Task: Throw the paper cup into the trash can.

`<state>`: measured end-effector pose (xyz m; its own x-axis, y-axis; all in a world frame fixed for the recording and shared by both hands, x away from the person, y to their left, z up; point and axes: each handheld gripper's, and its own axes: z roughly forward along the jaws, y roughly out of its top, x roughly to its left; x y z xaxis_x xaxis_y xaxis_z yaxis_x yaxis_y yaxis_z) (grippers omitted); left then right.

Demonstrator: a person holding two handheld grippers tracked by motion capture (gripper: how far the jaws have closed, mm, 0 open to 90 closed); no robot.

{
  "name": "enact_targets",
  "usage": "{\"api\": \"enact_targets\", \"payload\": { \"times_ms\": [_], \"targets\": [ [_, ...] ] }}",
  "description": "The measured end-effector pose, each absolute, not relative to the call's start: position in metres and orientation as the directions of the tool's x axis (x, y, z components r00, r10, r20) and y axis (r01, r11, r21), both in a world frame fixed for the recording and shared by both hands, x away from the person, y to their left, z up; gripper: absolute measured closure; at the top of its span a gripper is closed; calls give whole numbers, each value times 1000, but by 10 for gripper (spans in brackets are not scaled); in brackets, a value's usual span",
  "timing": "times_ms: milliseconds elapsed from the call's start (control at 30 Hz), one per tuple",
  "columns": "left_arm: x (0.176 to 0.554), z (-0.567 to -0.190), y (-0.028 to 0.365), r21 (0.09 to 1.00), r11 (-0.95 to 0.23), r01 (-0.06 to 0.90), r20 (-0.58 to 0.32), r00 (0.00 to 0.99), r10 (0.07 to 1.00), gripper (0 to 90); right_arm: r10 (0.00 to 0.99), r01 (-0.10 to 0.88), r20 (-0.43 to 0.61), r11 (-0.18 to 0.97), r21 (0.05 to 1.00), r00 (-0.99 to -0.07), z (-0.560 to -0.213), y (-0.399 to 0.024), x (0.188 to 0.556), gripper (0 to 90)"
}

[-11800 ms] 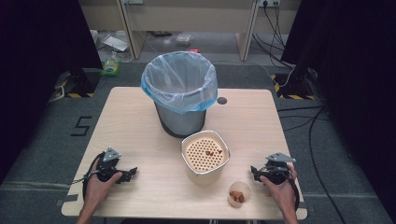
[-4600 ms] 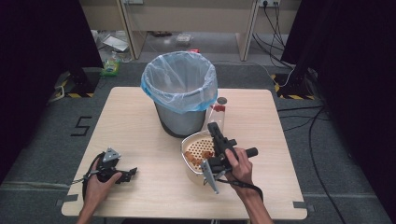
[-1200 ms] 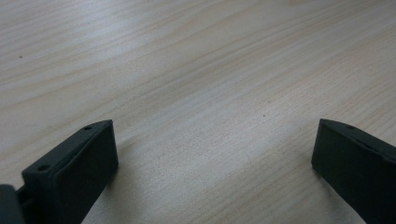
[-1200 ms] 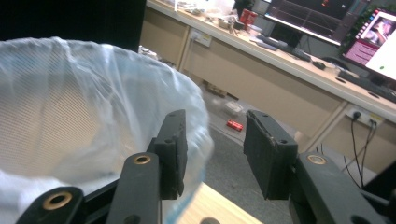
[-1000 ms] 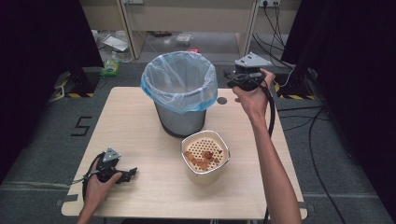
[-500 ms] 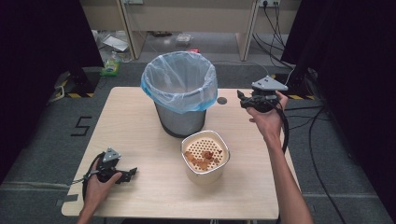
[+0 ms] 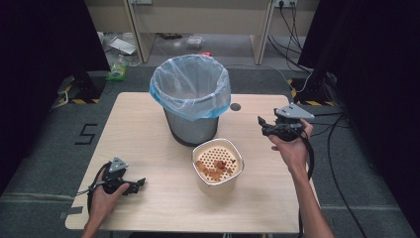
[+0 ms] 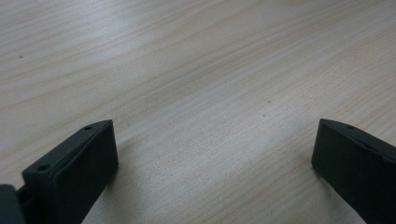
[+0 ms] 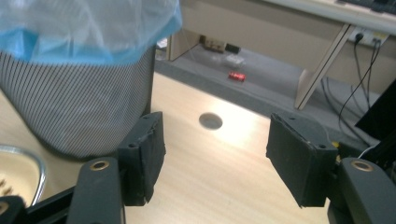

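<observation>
On the left, my left tongs rest low on the surface near its front-left corner, well apart from everything else. In the left gripper view the jaws stand spread wide with bare wood between them, holding nothing. The risk here is small: if I slide that hand forward carelessly, the tips could scrape the wood.

In the middle sits the bin, lined with a blue bag, and just in front of it the strainer bowl with brown scraps lying on its perforated insert. I judge the scraps are what is headed for the bin. The bowl stands close to the bin's foot, so a hurried grab at its rim could knock it against the bin or tip scraps onto the surface. The bag's loose edge could also catch a jaw on a pass over the top.

On the right, my right tongs hover above the surface beside the bin, pointing toward it. The right gripper view shows the jaws wide apart and empty, the bin wall to one side and the cable hole beyond. Coming down to the bowl from here, I could clip the bin.
</observation>
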<state>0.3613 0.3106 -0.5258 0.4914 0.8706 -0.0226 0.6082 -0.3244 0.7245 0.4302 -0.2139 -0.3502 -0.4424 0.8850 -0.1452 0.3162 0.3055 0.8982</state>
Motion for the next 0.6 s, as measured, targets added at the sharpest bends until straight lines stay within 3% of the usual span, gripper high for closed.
{"api": "enact_targets", "payload": {
  "times_ms": [600],
  "targets": [
    [361,-526,311,724,-326,608,-21,492,871,0,896,395,-122,306,866,-427,-411,-225,393,290]
  ]
}}
